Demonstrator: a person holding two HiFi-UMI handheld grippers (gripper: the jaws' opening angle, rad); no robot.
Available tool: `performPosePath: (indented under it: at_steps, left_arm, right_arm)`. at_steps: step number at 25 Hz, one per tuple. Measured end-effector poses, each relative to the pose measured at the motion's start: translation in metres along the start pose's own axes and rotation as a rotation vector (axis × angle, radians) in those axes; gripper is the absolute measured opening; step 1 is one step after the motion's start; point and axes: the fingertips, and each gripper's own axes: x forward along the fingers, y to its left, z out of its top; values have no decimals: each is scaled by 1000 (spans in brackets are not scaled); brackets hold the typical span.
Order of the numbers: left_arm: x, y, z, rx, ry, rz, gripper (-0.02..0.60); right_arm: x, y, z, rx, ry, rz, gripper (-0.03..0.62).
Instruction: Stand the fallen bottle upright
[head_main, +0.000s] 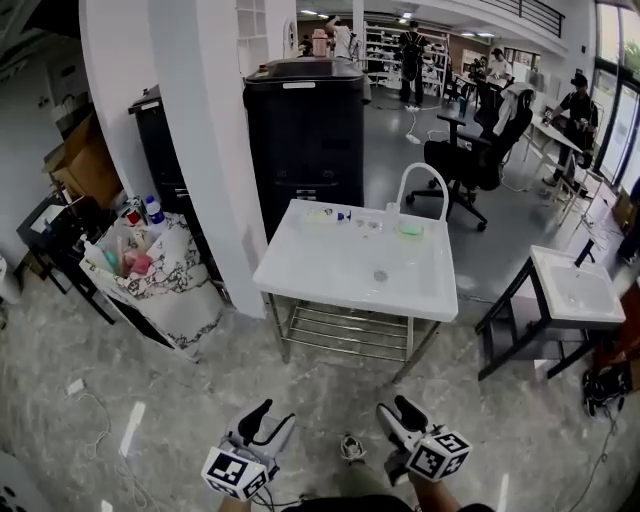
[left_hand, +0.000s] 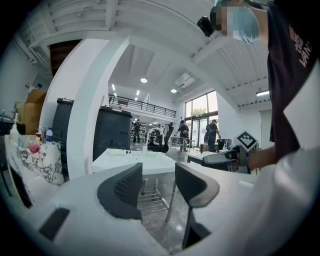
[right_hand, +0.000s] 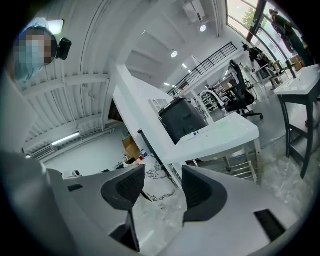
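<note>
A white sink table (head_main: 330, 270) stands ahead of me across the marbled floor. Along its back edge lie small items: something clear (head_main: 365, 223), a small blue piece (head_main: 342, 215) and a green pad (head_main: 410, 229). They are too small to tell whether one is the fallen bottle. My left gripper (head_main: 272, 420) and right gripper (head_main: 397, 412) hover low near my body, far short of the table. The left gripper (left_hand: 159, 185) is open and holds nothing. The right gripper (right_hand: 162, 187) is also open and holds nothing. Both point toward the table (left_hand: 125, 161) (right_hand: 220, 135).
A white pillar (head_main: 200, 150) and a black cabinet (head_main: 305, 130) stand behind the table. A cloth-draped cart (head_main: 160, 270) with bottles is at the left, a second sink table (head_main: 580, 290) at the right. An office chair (head_main: 475, 150) and people are farther back.
</note>
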Motion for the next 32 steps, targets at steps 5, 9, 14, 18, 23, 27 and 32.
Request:
performPosePath:
  at_steps: [5,9,14,18,23,27,32]
  left_arm:
    - [79,25,22,32,-1,49,201]
    - [127,35,43,39,-14,85,204]
    - [162,52,47,38,-4,110,204]
    - [179,77,45,25,5,117,204]
    - [208,119,44,5,10,99,204]
    - [228,167,45,13,31,32,204]
    - [248,234,62,46,42,-59,204]
  right_arm:
    - [65,-42,40,32,54,88,242]
    - [103,-66,76,28,85,159,242]
    - [144,-89,101,32,91,193,242]
    - [167,-102,100,118,94,188,239]
    - [212,-118,104,143,101,151,236]
    - [263,-118,116,153,43,102,235]
    - [324,-108,127,176,-32,26,232]
